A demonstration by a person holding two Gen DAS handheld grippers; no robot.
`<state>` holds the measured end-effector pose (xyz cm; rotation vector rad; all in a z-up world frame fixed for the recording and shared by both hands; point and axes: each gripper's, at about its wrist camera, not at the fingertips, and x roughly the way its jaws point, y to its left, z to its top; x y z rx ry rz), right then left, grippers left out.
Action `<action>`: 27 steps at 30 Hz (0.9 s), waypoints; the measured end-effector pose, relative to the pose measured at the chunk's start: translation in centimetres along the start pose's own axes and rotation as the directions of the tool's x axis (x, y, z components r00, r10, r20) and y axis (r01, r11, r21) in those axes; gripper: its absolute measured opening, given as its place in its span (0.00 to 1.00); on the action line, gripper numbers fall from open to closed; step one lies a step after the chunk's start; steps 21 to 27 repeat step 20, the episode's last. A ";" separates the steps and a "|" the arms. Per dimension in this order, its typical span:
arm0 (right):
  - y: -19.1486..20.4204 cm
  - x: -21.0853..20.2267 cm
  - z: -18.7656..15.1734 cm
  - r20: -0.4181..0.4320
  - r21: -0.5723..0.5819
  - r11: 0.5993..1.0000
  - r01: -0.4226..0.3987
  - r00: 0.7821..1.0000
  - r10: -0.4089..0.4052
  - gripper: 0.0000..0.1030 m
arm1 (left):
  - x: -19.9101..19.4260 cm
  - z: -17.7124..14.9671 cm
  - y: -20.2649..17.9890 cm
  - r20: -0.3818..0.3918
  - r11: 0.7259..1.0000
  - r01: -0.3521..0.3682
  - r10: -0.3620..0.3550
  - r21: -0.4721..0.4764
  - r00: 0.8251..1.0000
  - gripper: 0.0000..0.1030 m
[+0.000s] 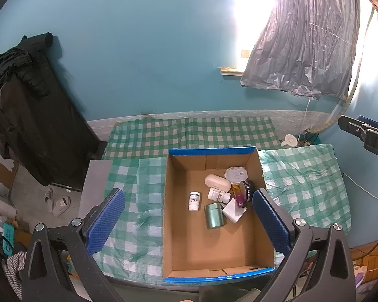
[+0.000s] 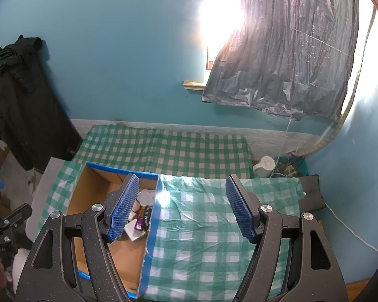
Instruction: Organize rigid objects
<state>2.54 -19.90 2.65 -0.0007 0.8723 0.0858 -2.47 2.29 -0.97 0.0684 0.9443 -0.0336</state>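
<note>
**Small containers gathered in an open cardboard box**

An open cardboard box (image 1: 179,226) with blue-taped rims holds every item, clustered toward its 2 o'clock corner. A white pill bottle (image 1: 194,201) lies at the cluster's 9 o'clock edge. A green metal tin (image 1: 214,215) lies at 6 o'clock. A white oval case (image 1: 217,182) and a second white bottle (image 1: 218,195) lie at centre. A white octagonal container (image 1: 236,175) leans at 12 o'clock. A purple-and-amber bottle (image 1: 240,196) with a black cap touches a white block (image 1: 233,212).

A cardboard box (image 1: 260,176) sits on the checked cloth (image 1: 305,183) covering the table. Inside, toward its right wall, cluster a tin (image 1: 214,215), two pill bottles (image 1: 194,200) and small cases (image 1: 217,181). A kettle (image 1: 289,141) stands behind, near the wall.
</note>
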 end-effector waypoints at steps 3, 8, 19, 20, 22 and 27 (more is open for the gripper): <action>-0.1 0.1 0.1 -0.005 -0.001 1.000 -0.001 1.000 0.001 0.69 | 0.0 0.1 -0.2 -0.003 1.000 -0.002 0.002 0.003 1.000 0.99; 0.0 0.2 0.1 -0.013 -0.003 1.000 -0.001 1.000 0.001 0.69 | 0.0 0.1 -0.3 -0.004 1.000 -0.006 0.006 0.004 1.000 0.99; 0.0 0.3 -0.1 -0.019 0.000 1.000 -0.002 1.000 0.002 0.69 | -0.1 -0.2 -0.3 0.012 1.000 -0.007 0.007 0.009 1.000 0.99; -0.1 0.3 -0.2 -0.020 -0.001 1.000 -0.002 1.000 0.002 0.69 | -0.1 -0.2 -0.3 0.008 1.000 -0.002 0.002 0.009 1.000 0.99; -0.1 0.3 -0.2 -0.020 -0.001 1.000 -0.002 1.000 0.002 0.69 | -0.1 -0.2 -0.3 0.008 1.000 -0.002 0.002 0.009 1.000 0.99; -0.1 0.3 -0.2 -0.020 -0.001 1.000 -0.002 1.000 0.002 0.69 | -0.1 -0.2 -0.3 0.008 1.000 -0.002 0.002 0.009 1.000 0.99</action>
